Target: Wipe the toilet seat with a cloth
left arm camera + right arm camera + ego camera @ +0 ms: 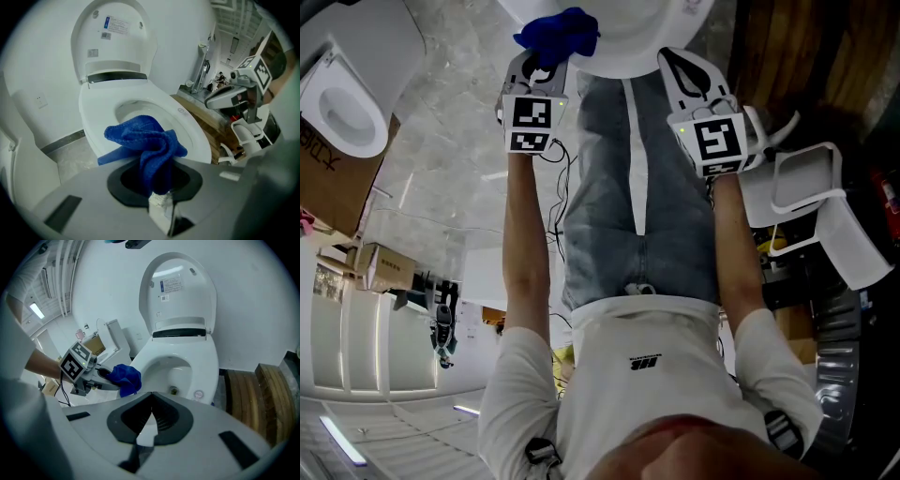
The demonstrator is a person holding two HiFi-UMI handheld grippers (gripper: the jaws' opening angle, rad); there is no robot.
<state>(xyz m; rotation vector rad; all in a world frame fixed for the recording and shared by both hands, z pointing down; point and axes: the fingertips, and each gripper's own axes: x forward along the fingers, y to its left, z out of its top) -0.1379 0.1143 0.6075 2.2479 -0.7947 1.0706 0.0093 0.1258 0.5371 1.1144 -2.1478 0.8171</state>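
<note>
A white toilet stands with its lid (pixel 115 37) raised and its seat (pixel 187 126) down over the bowl. My left gripper (pixel 157 185) is shut on a bunched blue cloth (pixel 145 140), held just off the seat's front left rim; whether the cloth touches the seat I cannot tell. The right gripper view shows that cloth (pixel 125 378) and the left gripper (pixel 89 376) beside the seat (pixel 206 376). My right gripper (pixel 151 394) is shut and empty, a little in front of the bowl. In the head view the cloth (pixel 560 30), left gripper (pixel 542 70) and right gripper (pixel 680 66) are near the toilet rim (pixel 628 52).
Wooden planks (pixel 253 394) lie on the floor right of the toilet. A white chair (pixel 811 187) stands by my right arm. A second toilet (pixel 347 103) and a cardboard box (pixel 323 178) are off to the left. The wall is close behind the lid.
</note>
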